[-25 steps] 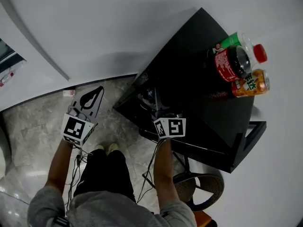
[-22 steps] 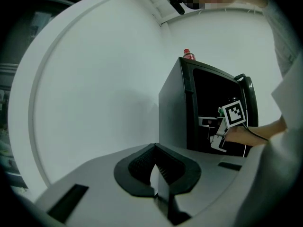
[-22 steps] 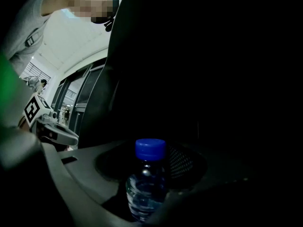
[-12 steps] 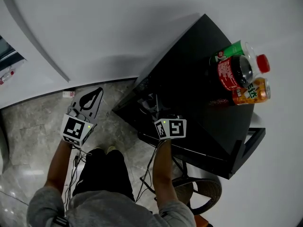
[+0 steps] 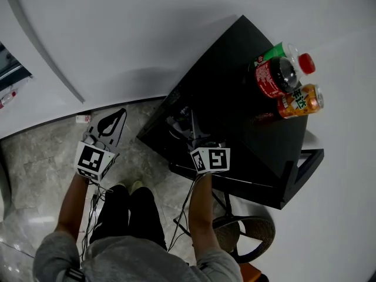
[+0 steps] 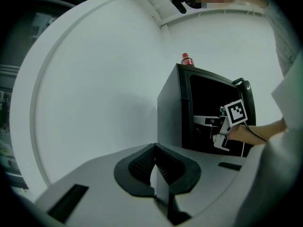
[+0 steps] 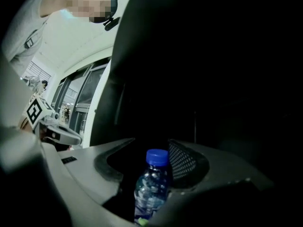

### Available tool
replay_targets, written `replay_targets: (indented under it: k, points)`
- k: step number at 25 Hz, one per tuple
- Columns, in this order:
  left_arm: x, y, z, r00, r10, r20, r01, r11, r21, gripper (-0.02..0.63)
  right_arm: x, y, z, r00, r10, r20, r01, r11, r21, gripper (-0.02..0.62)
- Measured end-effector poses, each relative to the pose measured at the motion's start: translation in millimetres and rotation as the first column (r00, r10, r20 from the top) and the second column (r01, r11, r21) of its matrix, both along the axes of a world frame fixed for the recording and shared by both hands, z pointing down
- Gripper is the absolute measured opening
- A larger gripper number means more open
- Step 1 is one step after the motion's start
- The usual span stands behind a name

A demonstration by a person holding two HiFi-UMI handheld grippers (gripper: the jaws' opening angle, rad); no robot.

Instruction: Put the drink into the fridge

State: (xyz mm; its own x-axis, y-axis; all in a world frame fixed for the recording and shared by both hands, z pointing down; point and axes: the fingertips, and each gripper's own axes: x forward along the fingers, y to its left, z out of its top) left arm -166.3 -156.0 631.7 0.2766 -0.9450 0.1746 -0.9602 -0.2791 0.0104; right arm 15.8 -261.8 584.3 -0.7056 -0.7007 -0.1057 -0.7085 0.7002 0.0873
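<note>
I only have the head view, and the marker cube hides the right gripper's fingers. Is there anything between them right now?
Observer: Yes. The right gripper view shows the right gripper closed on a clear bottle with a blue cap, which stands upright between its fingers.
Operator: From above I see only a black top. What is that gripper facing?
Observer: In the left gripper view it is held about level at the dark front of the black fridge. I cannot tell whether the door is open.
</note>
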Motion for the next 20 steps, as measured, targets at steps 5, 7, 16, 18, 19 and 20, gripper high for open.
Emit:
replay_targets:
  k: [5, 7, 16, 18, 19, 20]
  points:
    - [6.3, 13.2, -26.7, 1.000, 0.021, -0.001, -0.021, 1.000, 0.001, 0.005, 3.9, 26.0, -13.8, 1.000, 0.011, -0.021, -0.011, 1.000, -0.022, 0.209]
    - [8.3, 19.2, -38.9, 0.999, 0.034, 0.004, -0.034, 0.999, -0.002, 0.005, 6.1, 37.8, -22.0, 0.999, 0.028, -0.035, -0.029, 0.999, -0.019, 0.209]
    - [17.4, 39.5, -102.4, 0.998, 0.068, 0.017, -0.069, 0.997, 0.031, 0.004, 12.1, 86.2, -61.3, 0.998, 0.059, -0.038, -0.060, 0.997, -0.050, 0.200]
    - [21.6, 43.3, -121.2, 0.997, 0.076, 0.017, -0.077, 0.995, 0.057, 0.005, 14.0, 94.2, -72.0, 0.997, 0.066, -0.034, -0.068, 0.996, -0.059, 0.189]
    - [23.0, 45.5, -129.6, 0.997, 0.080, 0.018, -0.081, 0.995, 0.064, 0.004, 14.8, 98.0, -77.9, 0.997, 0.069, -0.033, -0.071, 0.995, -0.064, 0.184]
    - [24.2, 47.6, -138.3, 0.996, 0.083, 0.017, -0.084, 0.994, 0.068, 0.005, 15.8, 101.7, -84.6, 0.997, 0.073, -0.032, -0.074, 0.995, -0.067, 0.178]
